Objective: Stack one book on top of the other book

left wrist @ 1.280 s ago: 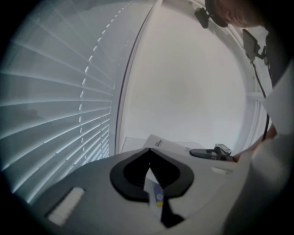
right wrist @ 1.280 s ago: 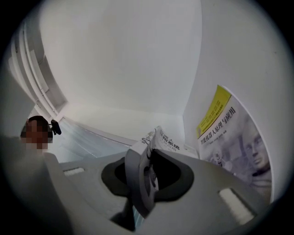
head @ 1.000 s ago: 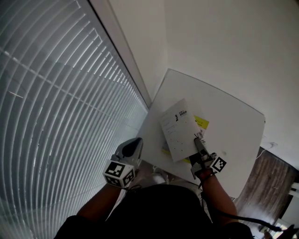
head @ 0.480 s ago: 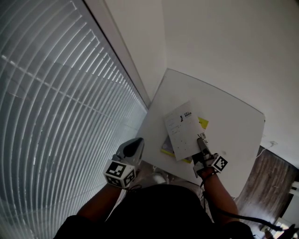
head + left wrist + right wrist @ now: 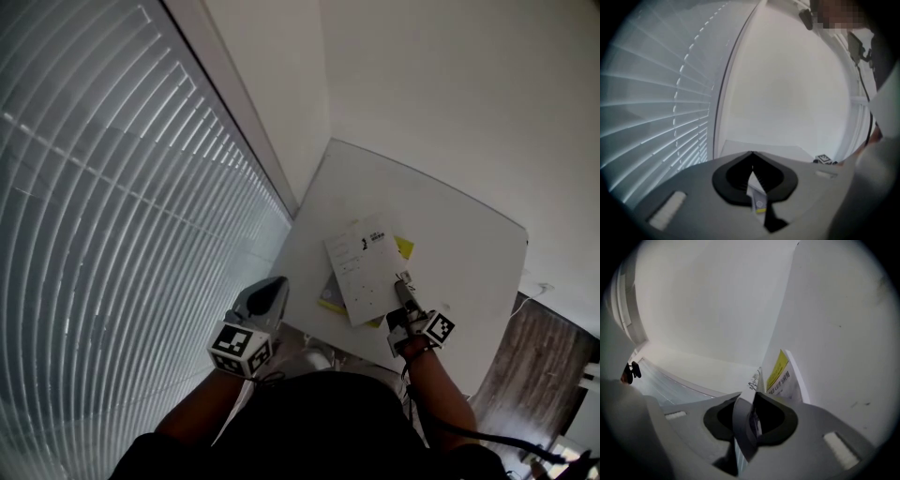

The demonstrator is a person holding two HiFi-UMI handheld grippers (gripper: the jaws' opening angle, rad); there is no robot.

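Right gripper (image 5: pixel 401 285) is clamping the white book (image 5: pixel 361 267), holding it over the yellow book (image 5: pixel 404 247), with release still pending.

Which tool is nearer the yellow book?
Right. The right tool grips the white book over the yellow book; the left tool sits off the table, well apart.

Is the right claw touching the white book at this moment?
Touching. The right gripper view shows the right claw with its jaws closed on the edge of the white book, the cover running between them.
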